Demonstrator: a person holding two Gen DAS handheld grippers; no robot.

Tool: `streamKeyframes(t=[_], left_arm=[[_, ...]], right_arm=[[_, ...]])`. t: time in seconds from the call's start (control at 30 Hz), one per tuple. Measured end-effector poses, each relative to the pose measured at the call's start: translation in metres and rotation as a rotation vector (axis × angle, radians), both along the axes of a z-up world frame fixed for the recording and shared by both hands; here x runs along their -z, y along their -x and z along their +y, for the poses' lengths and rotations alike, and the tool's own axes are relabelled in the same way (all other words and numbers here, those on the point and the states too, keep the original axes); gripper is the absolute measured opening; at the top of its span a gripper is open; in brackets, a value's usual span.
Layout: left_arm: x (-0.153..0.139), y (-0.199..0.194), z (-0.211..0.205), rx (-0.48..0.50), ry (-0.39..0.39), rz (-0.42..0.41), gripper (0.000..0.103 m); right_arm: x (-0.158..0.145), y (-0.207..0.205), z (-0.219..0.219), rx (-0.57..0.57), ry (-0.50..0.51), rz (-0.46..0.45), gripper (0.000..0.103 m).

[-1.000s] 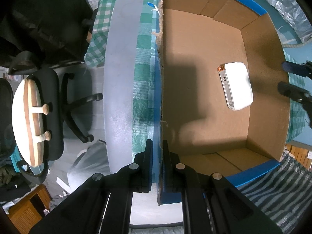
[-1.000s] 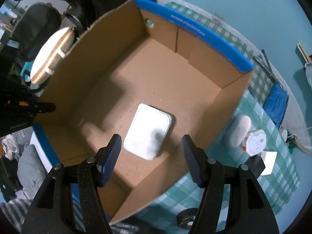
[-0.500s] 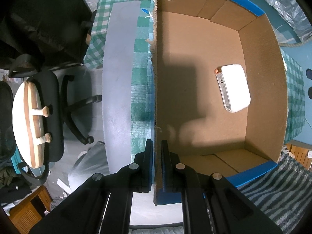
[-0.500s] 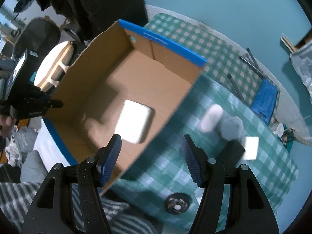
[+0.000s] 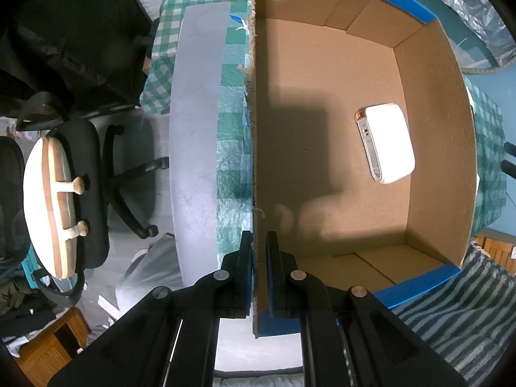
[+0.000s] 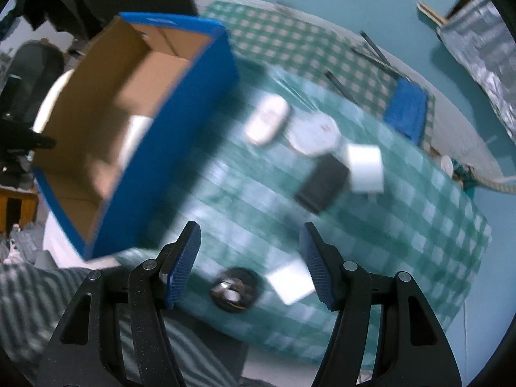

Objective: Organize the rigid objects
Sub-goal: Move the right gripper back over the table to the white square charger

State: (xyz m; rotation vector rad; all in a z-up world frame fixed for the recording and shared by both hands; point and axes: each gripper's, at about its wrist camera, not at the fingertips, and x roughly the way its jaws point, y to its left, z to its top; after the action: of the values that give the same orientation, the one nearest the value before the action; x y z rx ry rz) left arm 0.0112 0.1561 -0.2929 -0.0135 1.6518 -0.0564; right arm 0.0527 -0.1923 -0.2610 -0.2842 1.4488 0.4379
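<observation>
The left gripper (image 5: 258,258) has its jaws narrow and clamped on the near wall of the cardboard box (image 5: 254,129), one finger outside and one finger inside the wall. The box stands on the counter (image 6: 403,225), which has a green checked cloth. In the left wrist view the white flat device (image 5: 387,143) lies on the box floor at about 2 o'clock from the gripper, near the far wall and not touching it. It has a small orange end at its top corner.

The right gripper (image 6: 250,262) has its jaws wide apart and holds nothing; it hangs above the cloth. Its view is blurred. The box (image 6: 180,148) is at 10 o'clock from it. On the cloth at 12 to 1 o'clock there is a group close together: a white oval thing (image 6: 267,124), a round white thing (image 6: 314,133), a white cube (image 6: 366,167) and a black flat block (image 6: 322,183). If they touch each other, I cannot tell. Just ahead of the jaws lie a dark round disc (image 6: 233,290) and a small white square piece (image 6: 290,282) next to the right finger.

In the left wrist view an office chair (image 5: 96,187) stands on the floor at 9 o'clock.
</observation>
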Motion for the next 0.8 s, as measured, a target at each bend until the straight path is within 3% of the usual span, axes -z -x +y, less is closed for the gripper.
streamKeyframes(t=[0.13, 0.27, 0.4, 0.47, 0.57, 0.8], left_arm=[[-0.001, 0.002, 0.001, -0.007, -0.003, 0.004, 0.008], [-0.001, 0.003, 0.000, -0.012, -0.009, 0.005, 0.008], [0.000, 0.003, 0.001, -0.018, -0.010, 0.010, 0.008], [0.000, 0.003, 0.001, -0.015, -0.012, 0.012, 0.008], [-0.001, 0.002, -0.001, -0.009, -0.018, 0.013, 0.008], [0.000, 0.003, -0.002, -0.009, -0.016, 0.016, 0.008]], right_arm=[[0.028, 0.001, -0.028, 0.036, 0.041, 0.051, 0.064], [0.059, 0.004, -0.058, 0.198, -0.008, 0.173, 0.064], [0.080, 0.005, -0.074, 0.354, 0.002, 0.228, 0.064], [0.084, 0.005, -0.075, 0.367, -0.028, 0.222, 0.064], [0.093, 0.005, -0.073, 0.349, 0.027, 0.235, 0.064], [0.103, 0.007, -0.072, 0.335, 0.044, 0.245, 0.069]])
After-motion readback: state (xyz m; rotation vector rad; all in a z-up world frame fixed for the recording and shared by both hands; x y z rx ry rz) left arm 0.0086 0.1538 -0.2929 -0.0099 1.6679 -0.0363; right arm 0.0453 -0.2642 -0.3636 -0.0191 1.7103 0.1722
